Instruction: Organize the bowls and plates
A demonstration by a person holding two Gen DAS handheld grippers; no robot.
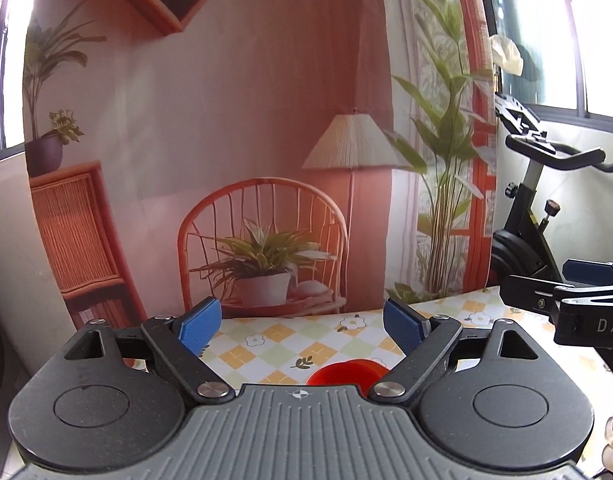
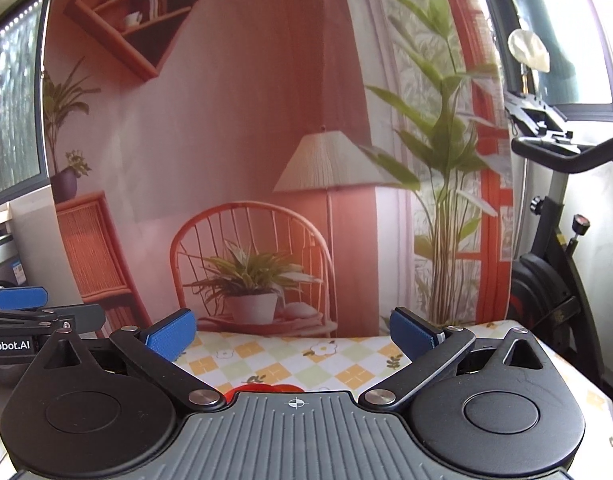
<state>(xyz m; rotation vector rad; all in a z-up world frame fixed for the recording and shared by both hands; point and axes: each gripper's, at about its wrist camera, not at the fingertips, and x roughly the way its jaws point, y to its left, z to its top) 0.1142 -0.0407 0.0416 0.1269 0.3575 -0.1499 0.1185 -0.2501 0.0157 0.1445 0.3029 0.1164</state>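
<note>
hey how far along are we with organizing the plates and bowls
Nothing looks done yet. Both grippers, left and right, are open and empty above the checkered tablecloth. Only one red dish shows, mostly hidden under the left gripper's body; I can't tell whether it's a plate or a bowl. No sorted stack is in view, so picking up and grouping remain.

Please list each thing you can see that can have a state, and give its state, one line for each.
Left gripper: jaws open, holding nothing, above the table.
Right gripper: jaws open, holding nothing.
Red plastic bowl: resting on the table, mostly hidden behind the left gripper's body; contents cannot be told.
Table with checked flower-pattern cloth: covered by the cloth.
</note>
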